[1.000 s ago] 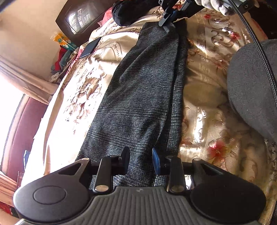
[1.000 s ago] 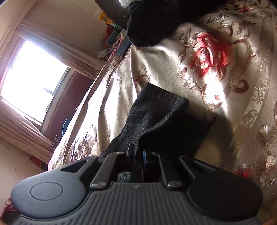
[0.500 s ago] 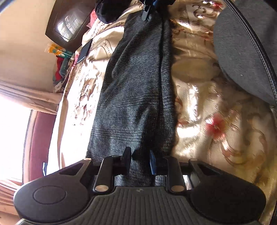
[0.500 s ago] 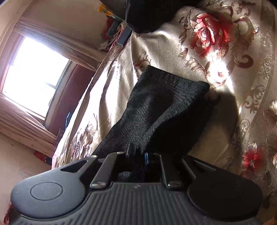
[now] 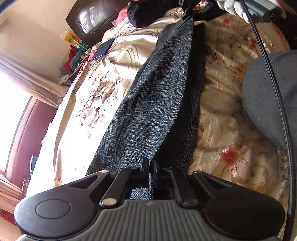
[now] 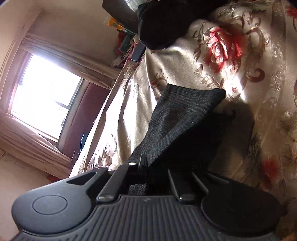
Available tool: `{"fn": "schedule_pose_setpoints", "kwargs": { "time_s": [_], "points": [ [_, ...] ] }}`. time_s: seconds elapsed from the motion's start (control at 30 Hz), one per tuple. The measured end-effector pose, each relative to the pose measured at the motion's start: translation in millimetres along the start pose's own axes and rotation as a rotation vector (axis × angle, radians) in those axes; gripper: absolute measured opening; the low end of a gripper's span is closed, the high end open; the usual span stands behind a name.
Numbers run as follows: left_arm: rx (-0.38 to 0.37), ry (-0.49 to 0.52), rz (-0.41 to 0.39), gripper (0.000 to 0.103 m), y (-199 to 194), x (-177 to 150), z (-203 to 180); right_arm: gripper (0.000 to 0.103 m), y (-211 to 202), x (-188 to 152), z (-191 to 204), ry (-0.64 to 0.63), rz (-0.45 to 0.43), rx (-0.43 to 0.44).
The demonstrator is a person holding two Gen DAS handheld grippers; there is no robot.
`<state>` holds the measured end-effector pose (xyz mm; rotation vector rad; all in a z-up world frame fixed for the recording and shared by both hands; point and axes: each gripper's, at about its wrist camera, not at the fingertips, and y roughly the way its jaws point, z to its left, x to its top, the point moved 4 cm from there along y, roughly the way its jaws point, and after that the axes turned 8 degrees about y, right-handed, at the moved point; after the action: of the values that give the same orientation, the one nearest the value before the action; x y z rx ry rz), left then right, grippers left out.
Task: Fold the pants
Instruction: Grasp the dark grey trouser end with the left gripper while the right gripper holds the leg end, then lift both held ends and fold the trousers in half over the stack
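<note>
Dark grey knit pants (image 5: 154, 103) lie lengthwise along a floral bedspread (image 5: 222, 115). At their near end my left gripper (image 5: 150, 163) has its jaws closing, with the top layer of fabric pinched between the pads. At the far end my right gripper (image 5: 187, 16), held by a gloved hand, is shut on the other end. The top layer is stretched between the two grippers and lifted off the darker layer beneath. In the right wrist view the right gripper (image 6: 146, 161) grips a fold of the pants (image 6: 178, 126), whose hem hangs above the bed.
A black garment (image 5: 148, 13) lies at the head of the bed, below a dark headboard (image 5: 89, 16). A dark flat device (image 5: 103, 49) rests on the bed's left side. A grey rounded cushion (image 5: 269, 103) and a black cable (image 5: 274, 96) are at the right. A bright window (image 6: 44, 100) is on the left.
The left gripper's jaws have closed on the pants' near end. The top layer has come up off the bed, taut between both grippers. The right gripper still holds its end.
</note>
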<state>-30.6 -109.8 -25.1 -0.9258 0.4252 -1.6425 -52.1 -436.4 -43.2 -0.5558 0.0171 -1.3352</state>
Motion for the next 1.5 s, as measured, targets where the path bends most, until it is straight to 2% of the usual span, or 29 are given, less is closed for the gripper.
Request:
{"fn": "schedule_pose_setpoints", "kwargs": {
  "time_s": [0.07,0.13,0.2,0.23,0.3,0.4,0.43,0.47,0.5,0.57,0.67,0.73,0.77,0.83,0.9,1.03,1.2,1.33,1.43,1.5],
  "points": [
    [-0.043,-0.026,0.001,0.02,-1,1,-2,0.004,-3,-4,-2,-0.017,-0.007,-0.002],
    [-0.08,-0.024,0.022,0.021,9,-3,-13,0.004,5,-7,-14,-0.025,0.002,-0.063],
    [-0.079,0.01,0.033,0.017,19,-8,-26,0.009,14,-10,-25,-0.036,0.016,-0.111],
    [-0.075,0.028,0.029,0.013,19,-7,-30,0.009,14,-11,-26,-0.031,0.006,-0.101],
    [-0.074,0.033,0.023,0.013,15,-5,-31,0.018,6,-8,-25,-0.019,-0.034,-0.091],
    [-0.09,0.011,0.022,0.013,13,-5,-28,0.024,1,9,-32,0.036,-0.093,-0.082],
    [-0.097,-0.008,0.023,0.013,14,-5,-26,0.024,2,14,-34,0.05,-0.103,-0.088],
    [-0.105,-0.03,0.023,0.013,15,-4,-23,0.019,4,18,-32,0.039,-0.107,-0.101],
    [-0.11,-0.041,0.02,0.013,16,-2,-22,0.005,6,20,-27,0.022,-0.104,-0.095],
    [-0.104,-0.035,0.012,0.015,15,0,-22,0.005,9,25,-5,-0.016,-0.101,-0.044],
    [-0.103,-0.024,0.014,0.015,15,0,-22,0.005,0,32,32,-0.115,-0.148,0.064],
    [-0.108,-0.037,0.015,0.015,14,1,-21,0.005,-4,34,33,-0.145,-0.177,0.082],
    [-0.107,-0.04,0.016,0.015,15,1,-21,0.005,1,35,24,-0.156,-0.175,0.043],
    [-0.103,-0.037,0.015,0.015,16,0,-23,0.005,18,31,-7,-0.125,-0.103,-0.109],
    [-0.099,-0.026,0.013,0.014,16,0,-25,0.009,20,23,-30,-0.078,-0.09,-0.163],
    [-0.107,-0.026,0.012,0.015,15,-2,-24,0.015,4,20,-38,-0.036,-0.126,-0.14],
    [-0.106,-0.033,0.005,0.015,13,-3,-24,0.036,-29,12,-43,0.0,-0.141,-0.143],
    [-0.131,-0.052,-0.012,0.015,10,-3,-23,0.036,-21,3,-53,0.109,-0.079,-0.097],
    [-0.132,-0.077,-0.02,0.023,6,-2,-19,0.035,-8,1,-56,0.153,-0.061,-0.082],
    [-0.137,-0.101,-0.022,0.023,6,-2,-18,0.036,-2,3,-55,0.156,-0.055,-0.076]
  ]
}}
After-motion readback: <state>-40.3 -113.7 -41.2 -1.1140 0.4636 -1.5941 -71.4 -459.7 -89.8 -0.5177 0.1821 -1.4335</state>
